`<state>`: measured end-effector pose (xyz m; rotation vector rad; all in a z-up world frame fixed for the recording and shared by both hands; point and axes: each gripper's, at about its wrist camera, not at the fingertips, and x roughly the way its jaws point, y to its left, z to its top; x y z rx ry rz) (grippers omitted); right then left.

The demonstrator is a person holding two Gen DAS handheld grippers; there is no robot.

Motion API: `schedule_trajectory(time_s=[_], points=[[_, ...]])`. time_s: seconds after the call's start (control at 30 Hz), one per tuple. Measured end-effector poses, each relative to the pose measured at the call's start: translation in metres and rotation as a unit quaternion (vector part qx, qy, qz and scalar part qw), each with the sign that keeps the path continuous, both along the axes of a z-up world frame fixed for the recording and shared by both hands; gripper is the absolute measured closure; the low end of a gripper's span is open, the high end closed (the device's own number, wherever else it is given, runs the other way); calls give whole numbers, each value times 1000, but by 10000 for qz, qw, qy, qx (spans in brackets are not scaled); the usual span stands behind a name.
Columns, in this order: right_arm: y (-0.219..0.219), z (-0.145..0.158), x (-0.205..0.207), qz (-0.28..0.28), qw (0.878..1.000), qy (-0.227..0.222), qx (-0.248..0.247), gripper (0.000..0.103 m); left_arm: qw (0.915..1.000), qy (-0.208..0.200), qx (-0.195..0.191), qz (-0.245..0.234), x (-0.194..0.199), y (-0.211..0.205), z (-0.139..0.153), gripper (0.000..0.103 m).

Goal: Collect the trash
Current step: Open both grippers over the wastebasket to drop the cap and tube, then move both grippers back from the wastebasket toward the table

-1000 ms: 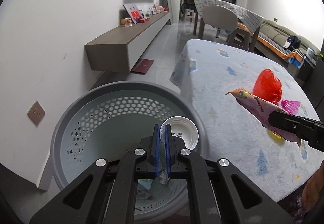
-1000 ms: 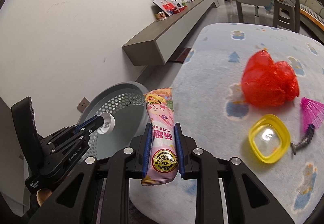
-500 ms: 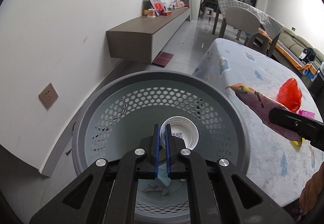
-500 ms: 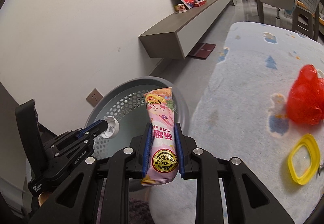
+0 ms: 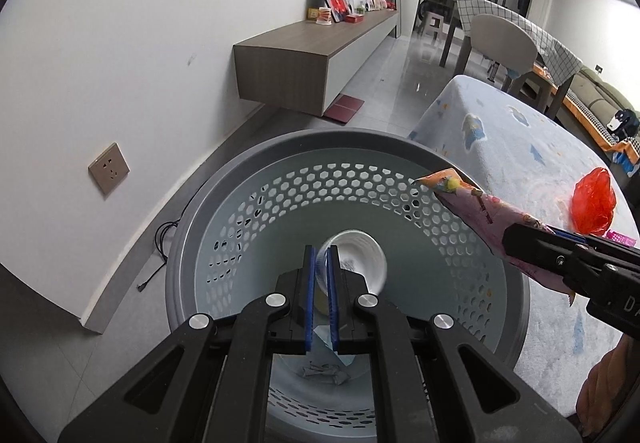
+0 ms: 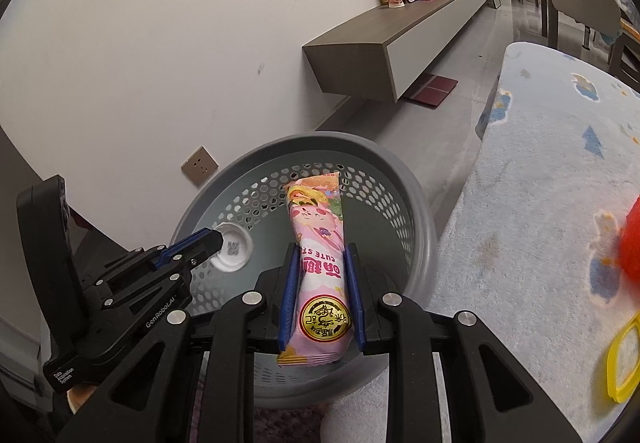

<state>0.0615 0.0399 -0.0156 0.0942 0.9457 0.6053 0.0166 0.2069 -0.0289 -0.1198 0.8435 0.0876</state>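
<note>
My left hand-held gripper clamped a white plastic cup over the grey perforated basket; my right hand-held gripper clamped a pink snack packet.

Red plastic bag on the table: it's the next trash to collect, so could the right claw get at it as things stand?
Probably not yet. The right claw is shut on the pink snack wrapper over the gray basket. The red plastic bag lies uncovered on the table, so once the wrapper drops, the way looks free.
</note>
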Motion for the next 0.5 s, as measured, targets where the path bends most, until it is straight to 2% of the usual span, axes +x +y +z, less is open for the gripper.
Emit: schedule_trajectory(time_s=[0.07,0.13,0.17,0.27,0.37,0.43,0.5], points=[[-1,-1,1,-12,10000,4,-8,79,10000,32,-22,12,0,1,-1,95],[-2,-1,0,-30,10000,2,-17,74,10000,42,-21,29,0,2,-1,94],[-2,0,-1,-37,10000,-13,-26,67,10000,41,-14,37,1,2,-1,93],[-4,1,-2,-67,9999,-67,-55,63,10000,42,-5,60,1,2,-1,86],[-6,2,-3,-106,9999,-85,-43,60,10000,44,4,85,1,3,-1,71],[-8,2,-4,-132,9999,-86,-30,60,9999,1,15,113,0,3,0,52],[-9,1,-4,-144,9999,-75,-33,60,9999,-49,19,142,-2,4,1,46]])
